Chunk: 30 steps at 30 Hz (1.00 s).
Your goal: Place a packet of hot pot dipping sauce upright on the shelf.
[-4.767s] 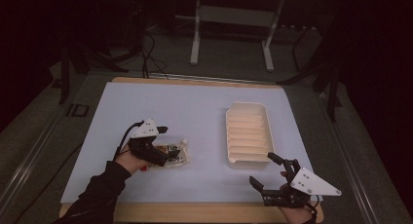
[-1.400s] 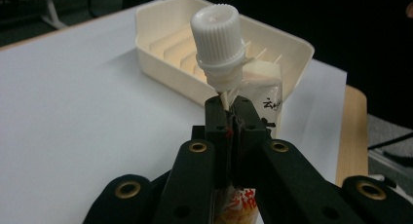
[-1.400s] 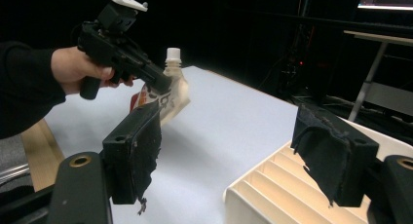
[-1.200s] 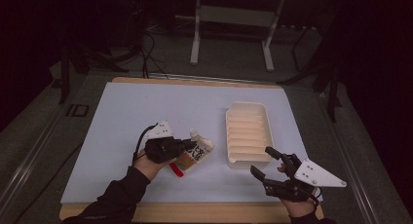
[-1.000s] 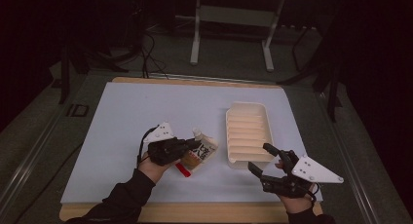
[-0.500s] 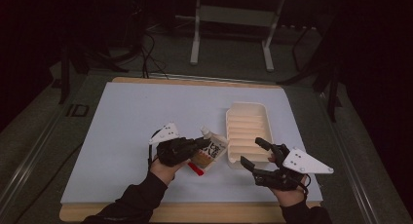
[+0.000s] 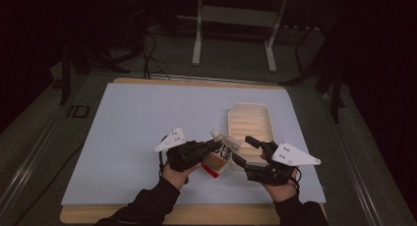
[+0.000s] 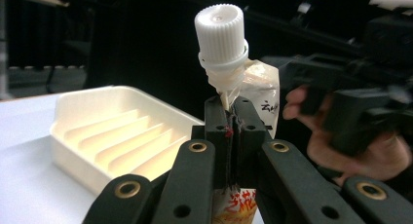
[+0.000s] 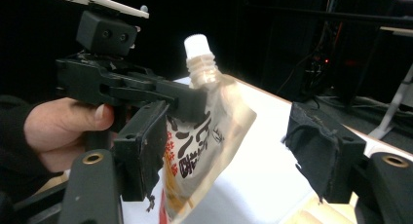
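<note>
Left claw (image 8: 233, 118) pinching upright spouted pouch (image 8: 253, 95) beside white tray (image 7: 251, 123) on table (image 7: 123, 123); right claw (image 9: 234, 156) spread around it.

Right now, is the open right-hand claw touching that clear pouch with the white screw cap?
Apart. In the right gripper view, the right gripper stands open around the spouted pouch, with white table showing between the pouch and the far jaw; the near jaw's contact is unclear.

The pouch (image 9: 204, 136) bears black print, not legible.
</note>
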Each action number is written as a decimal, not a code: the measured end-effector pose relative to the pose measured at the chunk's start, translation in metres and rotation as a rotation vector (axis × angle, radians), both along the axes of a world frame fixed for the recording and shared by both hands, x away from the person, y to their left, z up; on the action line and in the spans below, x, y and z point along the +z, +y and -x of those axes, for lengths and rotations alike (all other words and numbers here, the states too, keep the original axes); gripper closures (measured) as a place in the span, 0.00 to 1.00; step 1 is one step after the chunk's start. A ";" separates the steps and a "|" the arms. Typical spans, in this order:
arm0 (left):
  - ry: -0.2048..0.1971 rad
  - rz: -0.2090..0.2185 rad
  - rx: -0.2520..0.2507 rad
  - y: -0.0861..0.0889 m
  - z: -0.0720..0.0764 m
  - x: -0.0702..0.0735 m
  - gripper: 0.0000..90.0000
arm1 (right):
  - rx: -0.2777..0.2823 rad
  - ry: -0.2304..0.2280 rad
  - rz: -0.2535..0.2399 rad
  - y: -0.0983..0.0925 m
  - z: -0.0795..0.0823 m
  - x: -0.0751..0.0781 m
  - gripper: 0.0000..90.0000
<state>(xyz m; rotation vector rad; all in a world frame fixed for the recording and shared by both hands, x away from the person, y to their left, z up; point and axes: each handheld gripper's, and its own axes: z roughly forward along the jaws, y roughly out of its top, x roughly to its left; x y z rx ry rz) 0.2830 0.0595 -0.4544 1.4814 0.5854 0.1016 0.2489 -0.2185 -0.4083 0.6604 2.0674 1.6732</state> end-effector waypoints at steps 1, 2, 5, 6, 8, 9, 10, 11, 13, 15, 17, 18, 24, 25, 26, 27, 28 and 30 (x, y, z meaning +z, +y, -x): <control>-0.009 -0.003 0.008 -0.001 0.001 0.000 0.97 | 0.000 0.000 0.000 0.000 0.000 0.000 0.35; -0.015 0.013 -0.004 -0.002 0.001 0.000 0.97 | -0.006 0.000 0.002 0.001 -0.001 0.000 0.38; -0.055 0.036 0.002 -0.005 0.003 -0.001 0.97 | -0.021 0.005 0.016 0.002 -0.004 0.000 0.41; -0.074 0.053 0.007 -0.007 0.004 -0.002 0.97 | -0.026 0.003 0.014 0.001 -0.004 0.002 0.42; -0.076 0.066 0.004 -0.008 0.004 -0.002 0.97 | -0.025 0.015 0.006 0.000 -0.004 0.004 0.42; -0.079 0.068 0.011 -0.009 0.004 -0.002 0.97 | -0.020 0.021 -0.001 -0.002 -0.005 0.005 0.45; -0.067 0.090 0.009 -0.009 0.004 -0.003 0.97 | -0.013 0.019 0.004 -0.002 -0.004 0.006 0.49; -0.067 0.090 0.009 -0.009 0.004 -0.003 0.97 | -0.013 0.019 0.004 -0.002 -0.004 0.006 0.49; -0.078 0.084 0.012 -0.010 0.004 -0.003 0.97 | 0.003 0.032 0.009 -0.001 -0.004 0.006 0.50; -0.086 0.085 0.014 -0.011 0.005 -0.004 0.97 | 0.008 0.038 -0.001 0.001 -0.004 0.005 0.54; -0.103 0.080 0.014 -0.012 0.006 -0.005 0.97 | 0.038 0.054 -0.006 0.002 -0.006 0.006 0.65; -0.102 0.084 0.023 -0.012 0.006 -0.005 0.97 | 0.059 0.075 -0.011 0.002 -0.007 0.006 0.66; -0.097 0.086 0.022 -0.014 0.006 -0.006 0.97 | 0.059 0.109 -0.013 0.001 -0.012 0.008 0.83; -0.100 0.092 0.017 -0.014 0.006 -0.007 0.97 | 0.051 0.103 0.001 0.001 -0.012 0.008 0.84; -0.101 0.085 0.010 -0.014 0.006 -0.007 0.97 | 0.051 0.103 0.001 0.001 -0.012 0.008 0.84; -0.090 0.081 0.000 -0.015 0.006 -0.008 0.97 | 0.061 0.111 0.013 0.002 -0.013 0.009 0.92; -0.090 0.081 0.000 -0.015 0.006 -0.008 0.96 | 0.061 0.111 0.013 0.002 -0.013 0.009 0.92; -0.086 0.076 -0.014 -0.013 0.004 -0.008 0.96 | 0.067 0.105 0.054 0.004 -0.014 0.012 0.96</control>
